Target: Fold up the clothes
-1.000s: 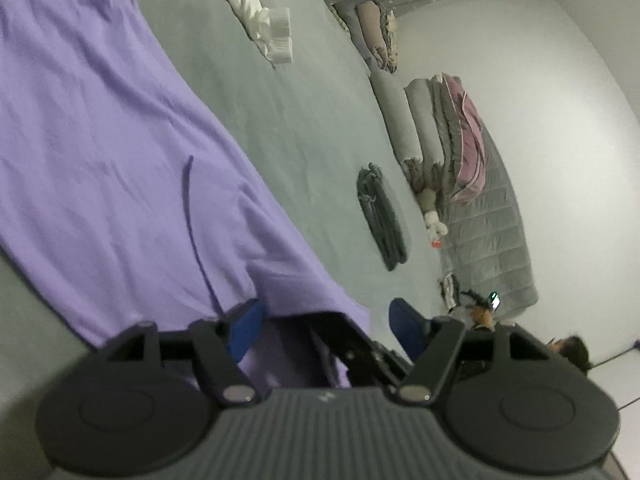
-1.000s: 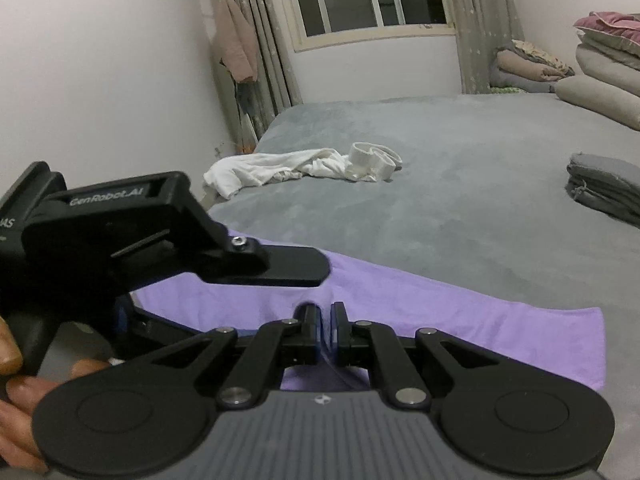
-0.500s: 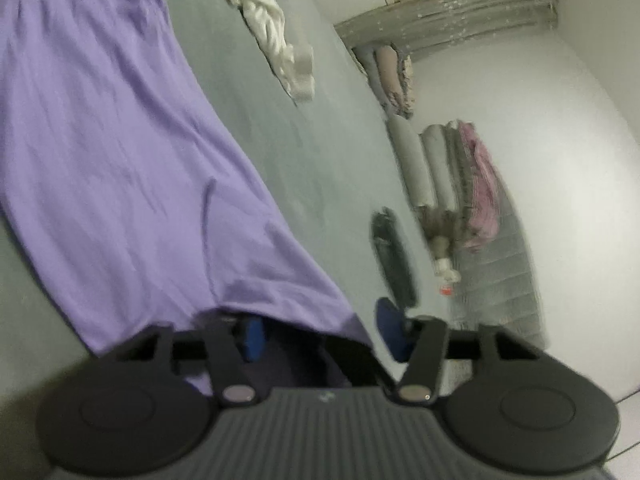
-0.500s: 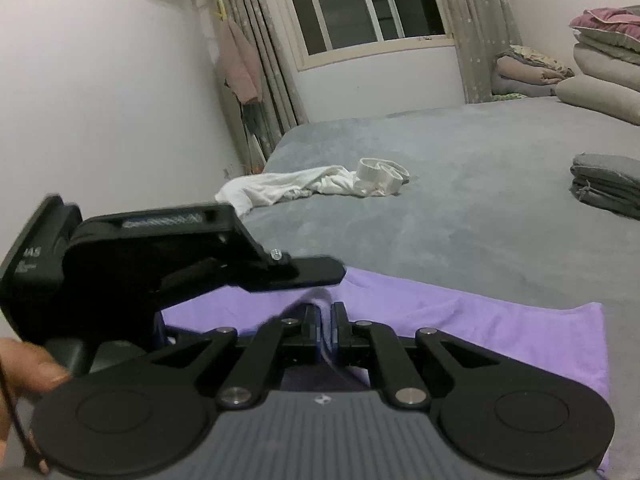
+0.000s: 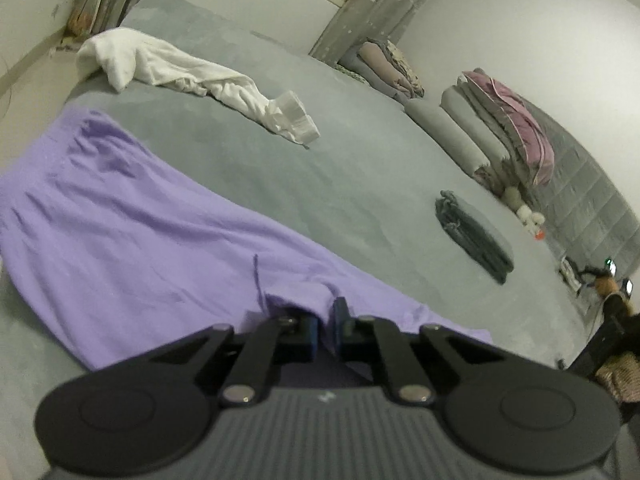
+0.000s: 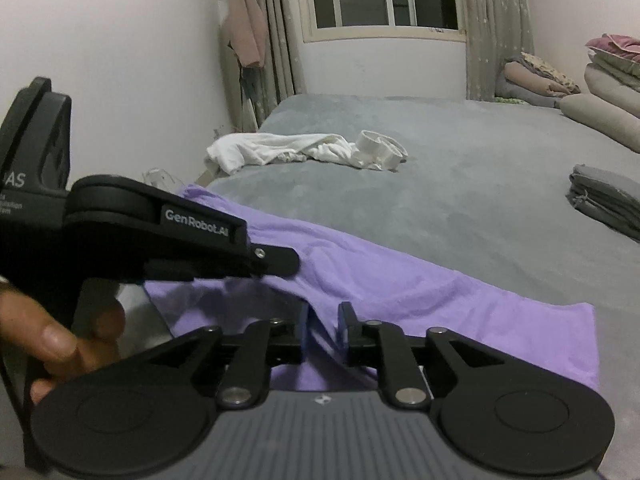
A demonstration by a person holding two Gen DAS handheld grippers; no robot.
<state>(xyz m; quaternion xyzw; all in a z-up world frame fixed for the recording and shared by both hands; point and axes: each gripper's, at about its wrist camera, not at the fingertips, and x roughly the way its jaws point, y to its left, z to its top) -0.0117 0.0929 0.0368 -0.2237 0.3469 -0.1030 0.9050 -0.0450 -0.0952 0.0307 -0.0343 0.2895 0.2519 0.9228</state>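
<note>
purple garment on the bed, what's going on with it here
A person holding a gripper in each hand is folding the purple garment spread on the grey bed. The left gripper is shut on a pinch of its near edge. The right gripper is opening, with a fold of the purple cloth between its jaws. A crumpled white garment lies further back, and a folded grey garment sits off to the side, both untouched.

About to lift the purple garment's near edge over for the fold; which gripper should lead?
Probably left. The left gripper is pinched shut on the purple garment. The right gripper is opening, with cloth loose between its jaws, so it would have to grip again.
</note>
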